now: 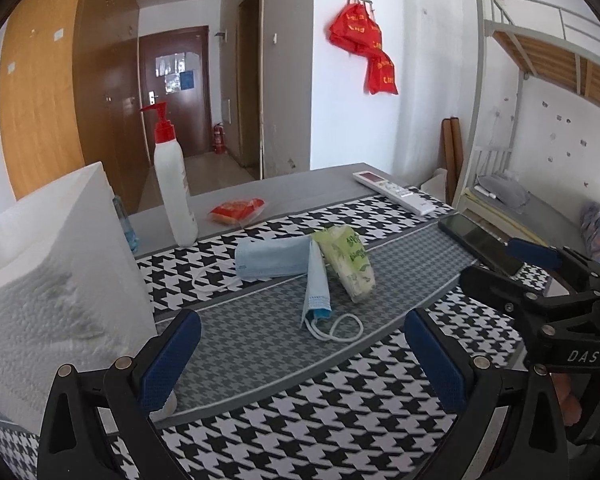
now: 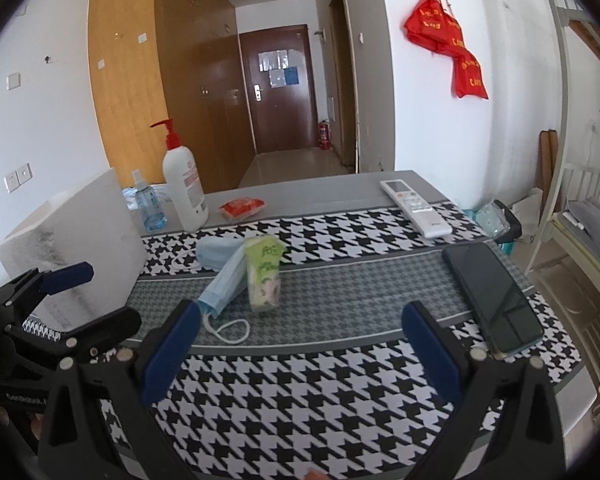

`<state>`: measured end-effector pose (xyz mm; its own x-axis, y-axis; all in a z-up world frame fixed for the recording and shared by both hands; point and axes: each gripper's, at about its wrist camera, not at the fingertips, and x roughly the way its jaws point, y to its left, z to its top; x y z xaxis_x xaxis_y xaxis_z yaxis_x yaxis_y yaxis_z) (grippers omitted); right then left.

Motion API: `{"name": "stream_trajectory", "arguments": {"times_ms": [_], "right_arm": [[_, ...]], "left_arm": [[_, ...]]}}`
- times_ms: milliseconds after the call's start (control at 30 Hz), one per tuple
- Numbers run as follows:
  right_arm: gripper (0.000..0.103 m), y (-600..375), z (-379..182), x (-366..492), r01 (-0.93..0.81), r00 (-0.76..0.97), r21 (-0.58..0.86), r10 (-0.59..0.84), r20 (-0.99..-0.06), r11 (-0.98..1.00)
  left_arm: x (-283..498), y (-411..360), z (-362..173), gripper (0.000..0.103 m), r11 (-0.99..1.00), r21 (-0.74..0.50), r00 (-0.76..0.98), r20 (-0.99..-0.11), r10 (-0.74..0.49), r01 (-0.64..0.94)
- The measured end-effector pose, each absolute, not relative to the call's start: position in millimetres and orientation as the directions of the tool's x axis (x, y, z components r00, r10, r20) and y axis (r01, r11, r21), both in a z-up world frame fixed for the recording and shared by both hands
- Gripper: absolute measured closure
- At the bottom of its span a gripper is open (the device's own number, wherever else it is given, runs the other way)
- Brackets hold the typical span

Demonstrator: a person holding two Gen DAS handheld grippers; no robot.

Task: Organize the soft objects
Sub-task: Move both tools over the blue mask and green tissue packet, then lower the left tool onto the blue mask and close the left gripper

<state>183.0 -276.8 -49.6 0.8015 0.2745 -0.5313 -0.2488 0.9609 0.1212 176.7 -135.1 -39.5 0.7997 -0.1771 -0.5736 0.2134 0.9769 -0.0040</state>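
Blue-padded fingers (image 1: 168, 360) of my left gripper (image 1: 300, 360) fill the bottom of the left wrist view, spread wide with nothing between them; my right gripper (image 2: 300, 360) sits the same way at the bottom of its own view, wide and empty. Both hang low over the houndstooth cloth on the tabletop (image 2: 340, 420).

At mid-frame in both views lie the soft things I judge to be the job: a folded blue face mask (image 1: 316, 284) with its white ear loops trailing toward me, a second mask (image 1: 272, 258) behind it to the left, and a green tissue pack (image 1: 350, 262) touching the near mask's right side. A red packet (image 1: 236, 210) lies further back, well apart from them.

I would take the near mask first with the left gripper, coming in along its length and closing across the folded body rather than the loops, since a loop would slip or drag the pack with it. The tissue pack should squash easily, so a gentle squeeze across its narrow sides would do.

A large white paper bundle (image 1: 52, 280) crowds the left of the frame and hides what is behind it. The pump bottle (image 1: 174, 184) label is too blurred to read, and the phone (image 2: 496, 300) is partly covered by the other gripper in the left view
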Motion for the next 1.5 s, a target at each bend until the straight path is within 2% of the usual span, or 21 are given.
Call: {"name": "stream_trajectory", "arguments": {"times_ms": [600, 967, 1333, 1500], "right_arm": [[0.001, -299.0, -63.8, 207.2, -0.237, 0.786, 0.124, 0.265, -0.559, 0.964], [0.001, -283.4, -66.9, 225.0, -0.337, 0.741, 0.151, 0.361, -0.567, 0.929], [0.001, -271.8, -76.4, 242.6, -0.368, 0.704, 0.145, 0.377, -0.602, 0.918], [0.001, -270.8, -76.6, 247.8, -0.373, 0.696, 0.145, 0.379, -0.610, 0.917]], "left_arm": [[225.3, -146.0, -68.2, 0.001, 0.984, -0.002, 0.761, -0.634, -0.137, 0.176], [244.8, -149.4, -89.1, 0.001, 0.991, 0.014, 0.734, -0.674, -0.089, 0.133], [255.2, -145.0, -92.6, 0.009, 0.993, -0.034, 0.724, -0.681, -0.106, 0.114], [258.4, -147.7, -93.4, 0.017, 0.991, -0.038, 0.717, -0.688, -0.117, 0.126]]}}
